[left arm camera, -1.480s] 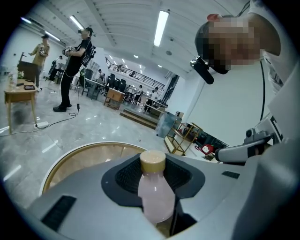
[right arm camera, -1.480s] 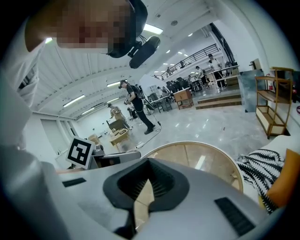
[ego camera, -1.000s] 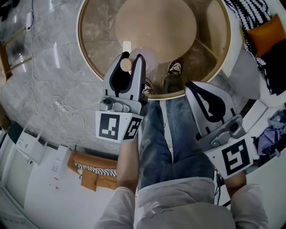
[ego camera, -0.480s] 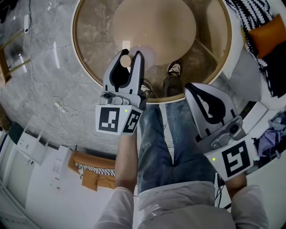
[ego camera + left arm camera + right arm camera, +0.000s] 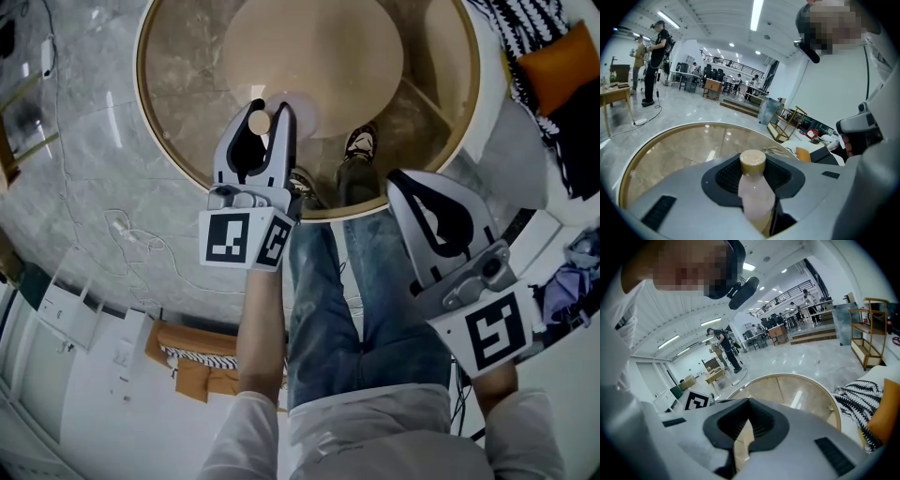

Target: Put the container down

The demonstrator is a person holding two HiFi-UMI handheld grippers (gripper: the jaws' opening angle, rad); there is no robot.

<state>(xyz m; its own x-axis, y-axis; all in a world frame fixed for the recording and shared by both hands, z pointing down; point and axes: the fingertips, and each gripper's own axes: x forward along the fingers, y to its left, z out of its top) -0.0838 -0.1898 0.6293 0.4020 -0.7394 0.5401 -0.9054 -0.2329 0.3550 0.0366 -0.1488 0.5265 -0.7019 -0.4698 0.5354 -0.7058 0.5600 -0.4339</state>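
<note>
Container (image 5: 753, 190) in left tool (image 5: 269, 112), forearm (image 5: 261, 328) outstretched over round glass table (image 5: 183, 80).

I see left gripper (image 5: 266, 131) reaching over the round table's (image 5: 187, 94) near rim, jaws clamped on the container (image 5: 754, 197) | right gripper (image 5: 405, 187) just short of that rim, jaws seemingly together, nothing between

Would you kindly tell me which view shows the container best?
The left gripper view: the container stands gripped between the jaws, its tan cap fully visible. The head view shows mostly the cap from above; the right gripper view does not show it.
</note>
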